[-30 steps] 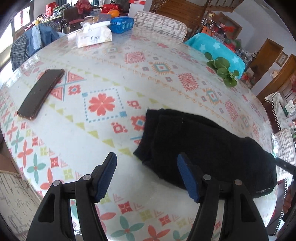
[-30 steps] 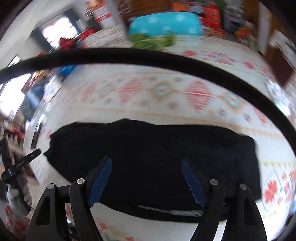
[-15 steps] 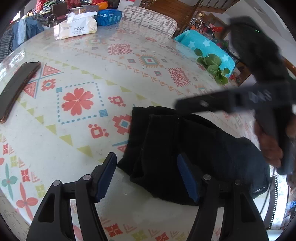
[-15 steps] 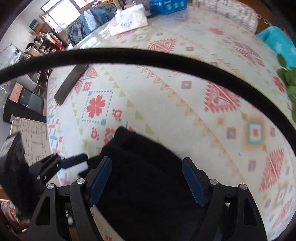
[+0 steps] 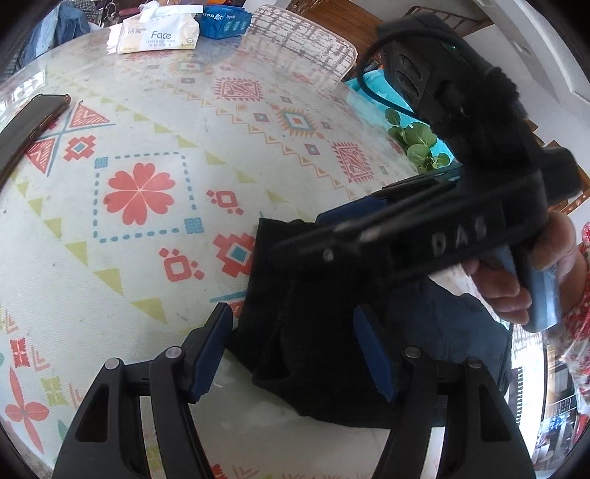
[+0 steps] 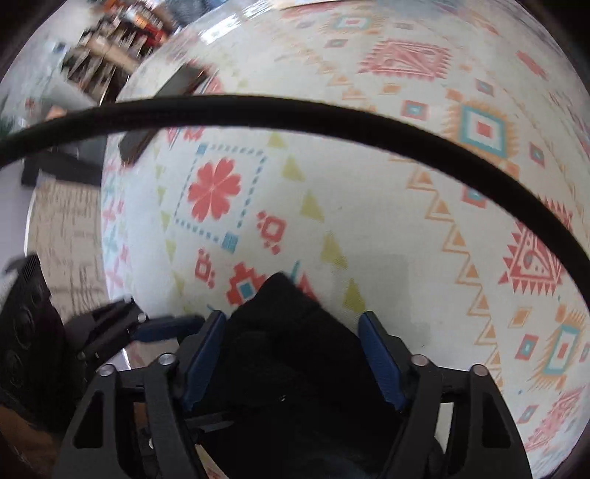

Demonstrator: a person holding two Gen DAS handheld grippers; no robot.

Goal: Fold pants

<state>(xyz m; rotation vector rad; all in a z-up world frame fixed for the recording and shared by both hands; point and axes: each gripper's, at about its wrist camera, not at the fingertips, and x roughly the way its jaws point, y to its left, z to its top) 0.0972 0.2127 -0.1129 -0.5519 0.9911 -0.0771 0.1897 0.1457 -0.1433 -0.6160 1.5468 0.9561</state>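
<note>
The black pants (image 5: 313,320) lie folded in a thick bundle on the patterned tablecloth. My left gripper (image 5: 293,328) is open, its blue pads on either side of the bundle's left end, low over it. My right gripper (image 6: 293,331) is open too and hovers over the same end of the pants (image 6: 287,331); the cloth sits between its pads, not pinched. In the left wrist view the right gripper's body (image 5: 442,235) crosses above the pants, held by a hand (image 5: 523,265). The left gripper's fingertips (image 6: 166,326) show at the lower left of the right wrist view.
A dark flat case (image 5: 25,125) lies at the table's left edge. A tissue pack (image 5: 158,33) and a blue packet (image 5: 221,22) stand at the far side. A green plant (image 5: 416,143) is at the right edge. A black cable (image 6: 295,114) crosses the right wrist view.
My right gripper has swung from the pants' long side across to their left end, above my left gripper. My left gripper has moved closer to the bundle. Both stay open.
</note>
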